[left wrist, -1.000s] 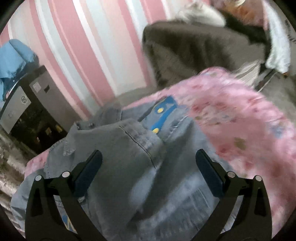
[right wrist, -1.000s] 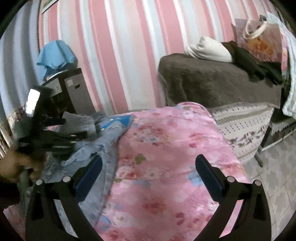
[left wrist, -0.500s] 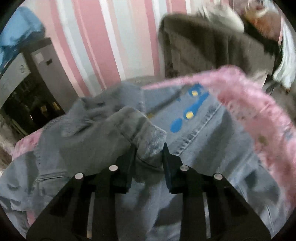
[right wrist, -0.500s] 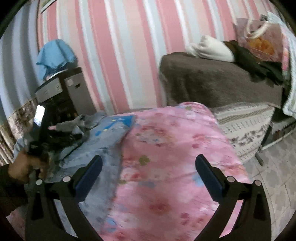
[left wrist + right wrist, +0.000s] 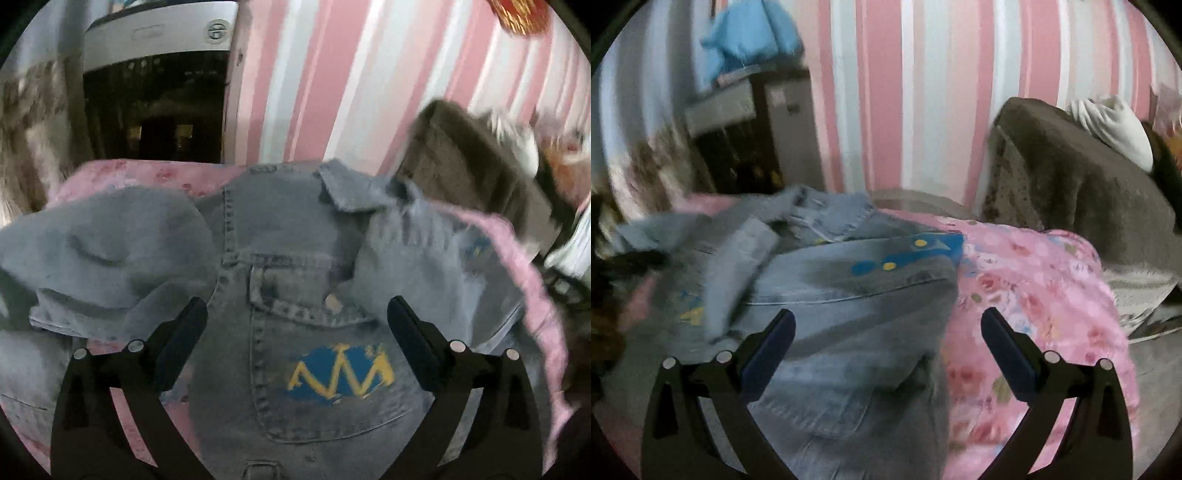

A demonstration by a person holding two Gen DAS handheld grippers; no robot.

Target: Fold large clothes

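A light-blue denim jacket lies front up on the pink floral cover, collar toward the wall, with a blue and yellow print on its chest pocket. One sleeve is bunched at the left. My left gripper hovers over the pocket; its jaws are opening wide, with nothing pinched between them. In the right wrist view the jacket is rumpled across the left half of the cover. My right gripper stands open above the jacket's near edge, holding nothing.
A dark cabinet-like appliance stands against the pink striped wall behind the bed. A blue cloth lies on top of it. A brown-covered seat with a white garment sits at the right.
My left gripper, shut on a denim fold half a second ago, has let go and opened, swinging over the chest pocket. My right gripper moved left, from the pink cover onto the jacket.
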